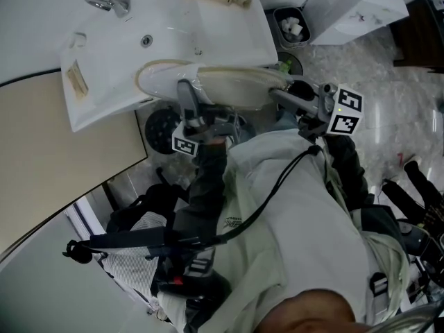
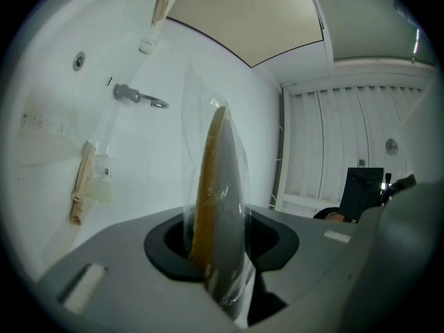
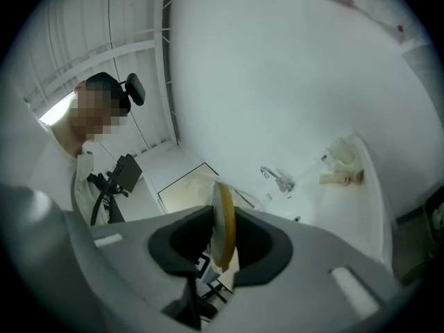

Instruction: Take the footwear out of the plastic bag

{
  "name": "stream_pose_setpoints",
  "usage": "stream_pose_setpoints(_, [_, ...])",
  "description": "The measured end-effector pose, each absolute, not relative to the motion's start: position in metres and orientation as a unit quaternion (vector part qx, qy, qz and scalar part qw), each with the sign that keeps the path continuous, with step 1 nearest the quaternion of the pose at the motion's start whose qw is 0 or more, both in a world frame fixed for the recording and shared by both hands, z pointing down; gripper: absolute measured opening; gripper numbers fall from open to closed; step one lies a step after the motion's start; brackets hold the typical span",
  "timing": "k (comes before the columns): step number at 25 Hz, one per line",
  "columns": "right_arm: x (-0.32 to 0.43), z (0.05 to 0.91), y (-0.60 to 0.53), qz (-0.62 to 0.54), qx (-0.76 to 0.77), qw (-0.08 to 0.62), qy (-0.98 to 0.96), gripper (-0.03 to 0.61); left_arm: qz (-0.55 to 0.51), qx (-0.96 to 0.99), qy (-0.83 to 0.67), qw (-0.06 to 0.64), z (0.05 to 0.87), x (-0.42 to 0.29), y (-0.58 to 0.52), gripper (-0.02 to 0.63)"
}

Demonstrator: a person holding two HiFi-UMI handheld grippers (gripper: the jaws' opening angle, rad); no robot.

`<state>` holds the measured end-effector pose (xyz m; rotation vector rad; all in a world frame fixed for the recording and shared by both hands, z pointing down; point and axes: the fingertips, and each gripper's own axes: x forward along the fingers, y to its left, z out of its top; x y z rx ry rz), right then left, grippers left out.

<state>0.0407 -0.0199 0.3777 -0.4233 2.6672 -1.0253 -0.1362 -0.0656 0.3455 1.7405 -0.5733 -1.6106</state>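
The extraction step is in hand, with the footwear held up between both tools and not yet clear of its wrapping. The left tool (image 2: 220,255) is pressed together on the plastic bag (image 2: 191,109) with the slipper (image 2: 220,186) inside it. The sole stands edge-on between the pads and rises past the tips, with clear film wrapped round it on both sides. The right tool (image 3: 222,248) pinches the slipper's tan-rimmed far end, which sits edge-on between its pads. Whether film still lies under those pads I cannot tell. Seen from the head view, the bagged slipper spans from one tool's tips to the other's, above the near edge of the washbasin (image 1: 104,61). The tap (image 1: 109,4) lies well beyond both tools. The next move probably calls for the left tool to keep hold of the film alone. The right tool would then draw the slipper away from it along its length, so the bag slides off without tearing or carrying the footwear with it. By count there are two tools, one plastic bag and one tap. One slipper is visible, though a second lying flat against it cannot be ruled out.
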Motion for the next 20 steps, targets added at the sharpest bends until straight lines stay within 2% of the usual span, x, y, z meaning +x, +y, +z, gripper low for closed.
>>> stream_pose_setpoints(13, [0.074, 0.358, -0.009, -0.362, -0.109, 0.156, 0.912, 0.058, -0.654, 0.645, -0.248, 0.308, 0.348, -0.175, -0.063, 0.120])
stream_pose_setpoints(20, [0.092, 0.359, -0.002, -0.365, -0.115, 0.176, 0.907, 0.054, -0.656, 0.640, -0.265, 0.299, 0.350, -0.190, -0.064, 0.066])
